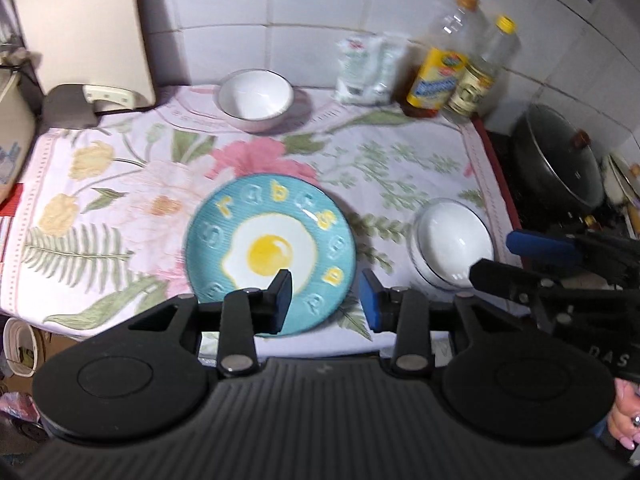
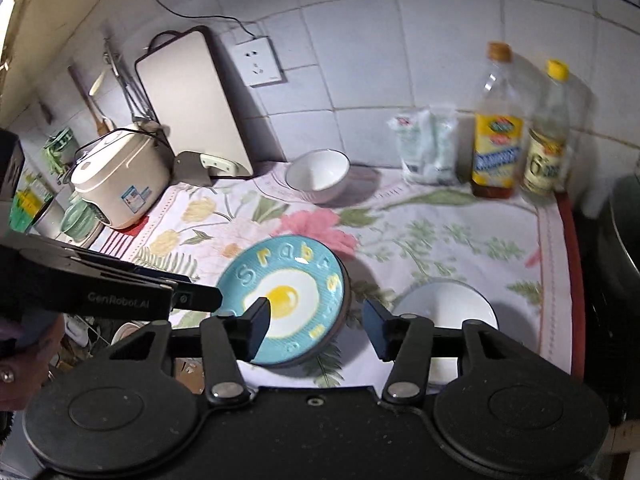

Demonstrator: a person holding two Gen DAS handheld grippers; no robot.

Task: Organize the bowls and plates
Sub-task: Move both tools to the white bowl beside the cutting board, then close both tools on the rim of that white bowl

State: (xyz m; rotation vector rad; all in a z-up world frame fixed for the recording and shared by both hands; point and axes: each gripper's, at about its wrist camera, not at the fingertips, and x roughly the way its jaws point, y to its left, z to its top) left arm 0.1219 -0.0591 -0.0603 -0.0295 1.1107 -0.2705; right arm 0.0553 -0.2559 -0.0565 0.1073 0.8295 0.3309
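Note:
A turquoise plate with a fried-egg picture lies flat on the flowered cloth near the counter's front edge. One white bowl stands at the back by the wall. A second white bowl sits to the right of the plate. My left gripper hovers open above the plate's near rim, nothing between its pads. My right gripper is also open and empty, above the gap between plate and near bowl. In the left wrist view its fingers reach in over that bowl.
Two oil bottles and a white bag stand at the back right. A lidded wok sits on the stove to the right. A cutting board, a cleaver and a rice cooker stand at the left.

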